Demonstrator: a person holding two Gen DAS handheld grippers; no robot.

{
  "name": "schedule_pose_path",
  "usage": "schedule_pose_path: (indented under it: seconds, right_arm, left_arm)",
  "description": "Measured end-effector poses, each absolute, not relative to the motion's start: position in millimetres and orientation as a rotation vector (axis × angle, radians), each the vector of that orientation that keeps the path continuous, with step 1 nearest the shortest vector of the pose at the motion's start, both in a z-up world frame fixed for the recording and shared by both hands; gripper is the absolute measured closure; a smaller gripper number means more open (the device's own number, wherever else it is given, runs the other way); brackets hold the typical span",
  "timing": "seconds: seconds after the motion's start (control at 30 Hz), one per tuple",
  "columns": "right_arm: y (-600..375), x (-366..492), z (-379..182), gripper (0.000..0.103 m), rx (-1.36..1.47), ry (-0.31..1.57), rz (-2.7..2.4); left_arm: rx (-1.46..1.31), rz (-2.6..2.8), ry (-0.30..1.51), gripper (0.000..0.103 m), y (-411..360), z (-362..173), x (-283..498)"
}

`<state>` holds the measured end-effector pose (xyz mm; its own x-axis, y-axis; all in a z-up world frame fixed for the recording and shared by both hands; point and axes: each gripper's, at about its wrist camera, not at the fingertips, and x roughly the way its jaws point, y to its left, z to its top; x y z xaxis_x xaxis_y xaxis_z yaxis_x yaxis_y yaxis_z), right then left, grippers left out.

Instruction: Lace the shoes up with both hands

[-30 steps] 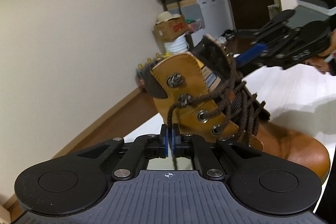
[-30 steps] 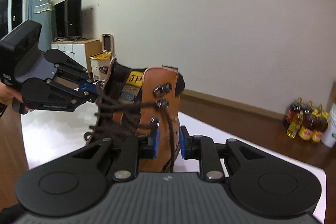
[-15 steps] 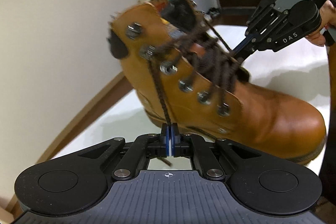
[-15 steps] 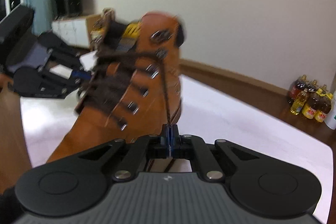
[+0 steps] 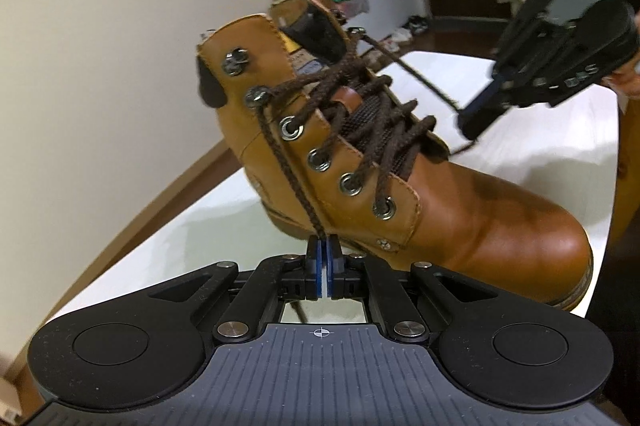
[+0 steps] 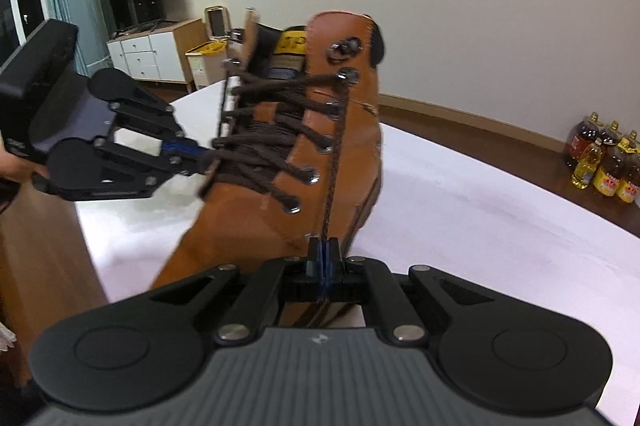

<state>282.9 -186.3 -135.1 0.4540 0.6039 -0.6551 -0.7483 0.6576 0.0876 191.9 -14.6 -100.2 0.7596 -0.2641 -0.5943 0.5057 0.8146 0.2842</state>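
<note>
While the left wrist view shows the tan boot (image 5: 360,162) tilted on the white tabletop (image 5: 160,238), heel end raised, the only print is a pale tongue label, too blurred to read, and raised letters on the right gripper (image 5: 466,124) body, also unreadable. Left gripper (image 5: 323,254) sits just below the boot's side, angled downward; its jaws are easing apart a hair, blue pads pinching the dark brown lace (image 5: 288,162) that runs up to the second hook from the top. Right gripper comes in from beyond the boot, upper right, fingers together on the other lace end (image 5: 416,74), a hand partly visible behind it. From the right wrist view, the boot (image 6: 280,166) tongue carries a yellow tag with dark lettering, too blurred to read. Right gripper (image 6: 323,250) is fully closed, clamping the lace end (image 6: 334,162) hanging taut from an upper hook. Left gripper (image 6: 200,156) reaches in on the boot's far side, tips against the lacing. Oil bottles (image 6: 604,162) stand on the floor, well apart from the boot.
</note>
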Motion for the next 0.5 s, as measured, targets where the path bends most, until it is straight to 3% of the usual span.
schedule_pose_path:
  seconds: [0.23, 0.5]
  right_arm:
    - [-200, 283, -122, 0.101, -0.072, 0.732, 0.899]
    - [-189, 290, -140, 0.1, -0.167, 0.732, 0.773]
  left_arm:
    - [0.429, -0.398, 0.544, 0.095, -9, -98, 174]
    - [0.445, -0.364, 0.601, 0.095, -10, -101, 168]
